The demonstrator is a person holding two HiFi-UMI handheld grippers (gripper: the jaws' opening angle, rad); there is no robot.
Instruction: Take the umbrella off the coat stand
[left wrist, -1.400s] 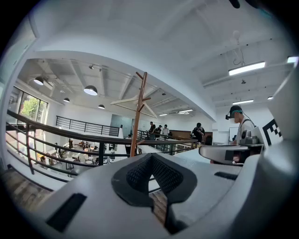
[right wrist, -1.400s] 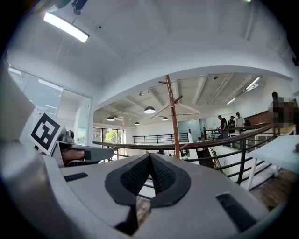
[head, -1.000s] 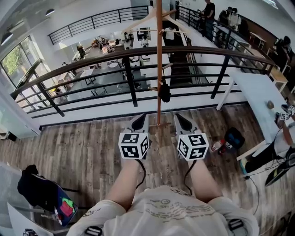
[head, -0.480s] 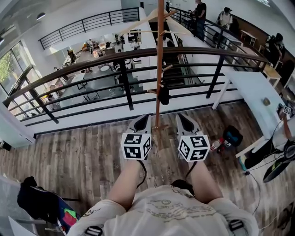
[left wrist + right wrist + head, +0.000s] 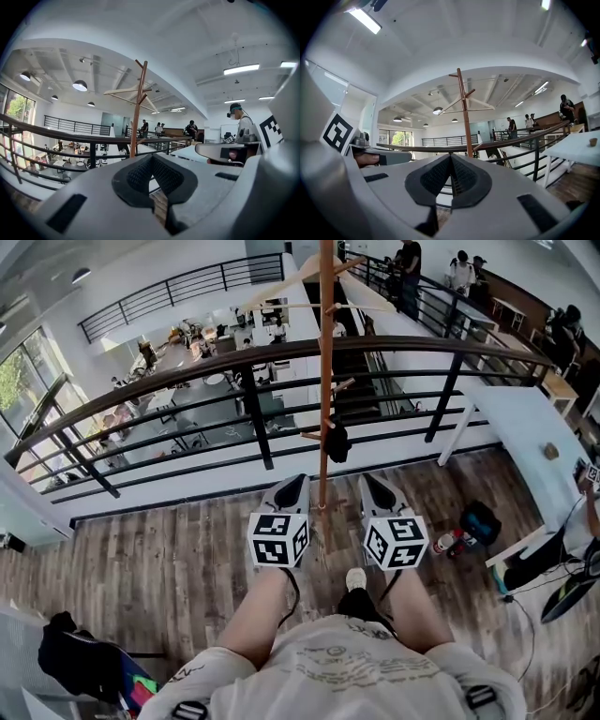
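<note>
Wooden coat stand (image 5: 324, 381) ahead, left gripper (image 5: 289, 486) and right gripper (image 5: 373, 486) closed, empty; approach step, next open onto dark umbrella (image 5: 336, 442).

The coat stand (image 5: 324, 381) is standing at twelve o'clock, on the floor just before the railing (image 5: 187, 371). The umbrella (image 5: 337, 442) is hanging from a low peg, just right of the pole. The left gripper (image 5: 291, 488) and right gripper (image 5: 373, 488) are flanking the stand's foot at eleven and one o'clock. A table (image 5: 525, 423) is standing at two o'clock, with a bag (image 5: 480, 519) lying on the floor beside it. A bundle (image 5: 75, 657) is sitting at eight o'clock. People (image 5: 408, 268) are standing beyond the railing at one o'clock.
</note>
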